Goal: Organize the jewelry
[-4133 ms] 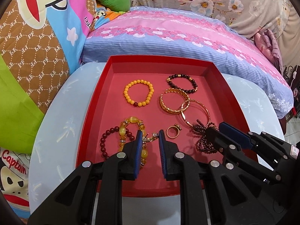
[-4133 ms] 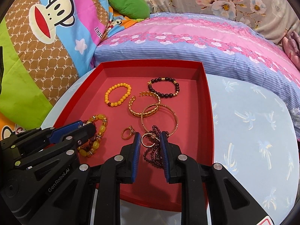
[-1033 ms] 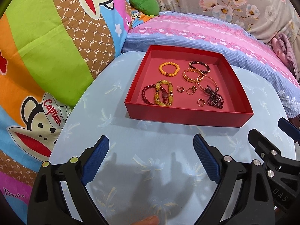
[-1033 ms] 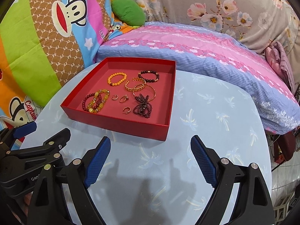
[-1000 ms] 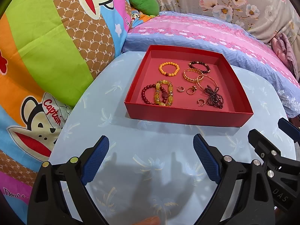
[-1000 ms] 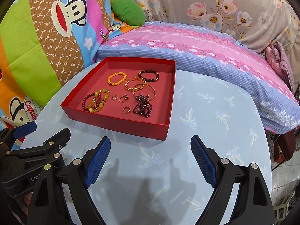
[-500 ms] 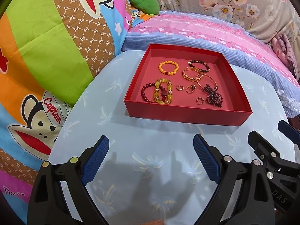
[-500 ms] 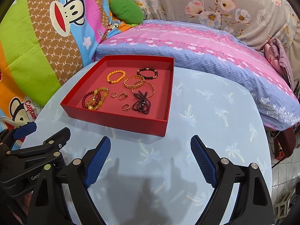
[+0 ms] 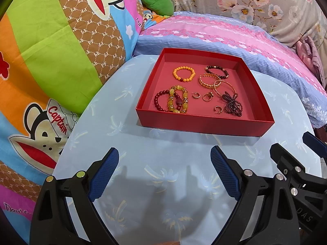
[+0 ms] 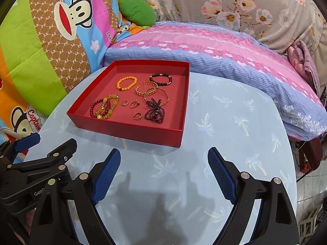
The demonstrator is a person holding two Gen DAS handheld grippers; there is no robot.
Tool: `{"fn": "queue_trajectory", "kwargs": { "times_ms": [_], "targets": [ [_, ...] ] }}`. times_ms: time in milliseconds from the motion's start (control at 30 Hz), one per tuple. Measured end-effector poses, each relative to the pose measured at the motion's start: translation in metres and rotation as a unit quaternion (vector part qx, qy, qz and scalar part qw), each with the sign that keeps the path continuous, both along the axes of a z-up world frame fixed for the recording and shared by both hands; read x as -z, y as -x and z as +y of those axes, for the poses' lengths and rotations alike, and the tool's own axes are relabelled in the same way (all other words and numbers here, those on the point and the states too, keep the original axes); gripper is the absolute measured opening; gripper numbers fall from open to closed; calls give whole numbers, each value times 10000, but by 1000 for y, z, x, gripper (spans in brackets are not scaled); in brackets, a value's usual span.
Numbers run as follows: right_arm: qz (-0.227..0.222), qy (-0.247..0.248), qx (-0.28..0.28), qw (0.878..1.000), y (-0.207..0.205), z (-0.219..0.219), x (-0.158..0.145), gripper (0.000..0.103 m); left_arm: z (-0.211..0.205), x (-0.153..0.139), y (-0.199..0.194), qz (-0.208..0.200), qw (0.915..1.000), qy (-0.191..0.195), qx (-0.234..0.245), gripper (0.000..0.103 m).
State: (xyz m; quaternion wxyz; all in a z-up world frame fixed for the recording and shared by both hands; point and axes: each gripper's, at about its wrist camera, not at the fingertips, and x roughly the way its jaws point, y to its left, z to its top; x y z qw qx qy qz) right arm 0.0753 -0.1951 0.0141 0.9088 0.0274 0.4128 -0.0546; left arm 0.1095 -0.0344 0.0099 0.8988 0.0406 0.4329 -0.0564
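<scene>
A red tray (image 9: 200, 125) (image 10: 126, 130) stands on a light blue table and holds the jewelry: an orange bead bracelet (image 9: 183, 73) (image 10: 126, 83), a dark bead bracelet (image 9: 216, 71), gold bangles (image 9: 209, 81), a red and yellow bead bracelet pair (image 9: 171, 101) (image 10: 104, 106), small gold rings (image 9: 207, 97) and a dark purple bead bundle (image 9: 233, 104) (image 10: 154, 110). My left gripper (image 9: 164, 171) is open and empty, well short of the tray. My right gripper (image 10: 163, 169) is open and empty, also near the table's front.
The light blue table (image 9: 163, 163) carries a palm print. Colourful cartoon bedding (image 9: 51, 61) rises on the left. A pink and blue striped pillow (image 9: 224, 38) lies behind the tray. The table edge drops off at the right (image 10: 292, 163).
Since four seconds ago both grippers opened, released the small pieces in the tray and pulled back from it. Over the last second they drifted back only slightly.
</scene>
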Motion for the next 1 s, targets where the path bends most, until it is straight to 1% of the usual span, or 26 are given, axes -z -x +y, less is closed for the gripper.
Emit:
{"fn": "queue_trajectory", "kwargs": {
  "times_ms": [400,533,1000],
  "targets": [
    [8,1,-1,10000,0,0,0,84,1,1,-1,52,10000,8,10,87],
    [21,-5,-9,10000,0,2,1,84,3,3,-2,79,9999,81,-24,87],
    [62,-62,21,10000,1,1,3,84,3,3,-2,82,10000,42,-9,85]
  ]
}}
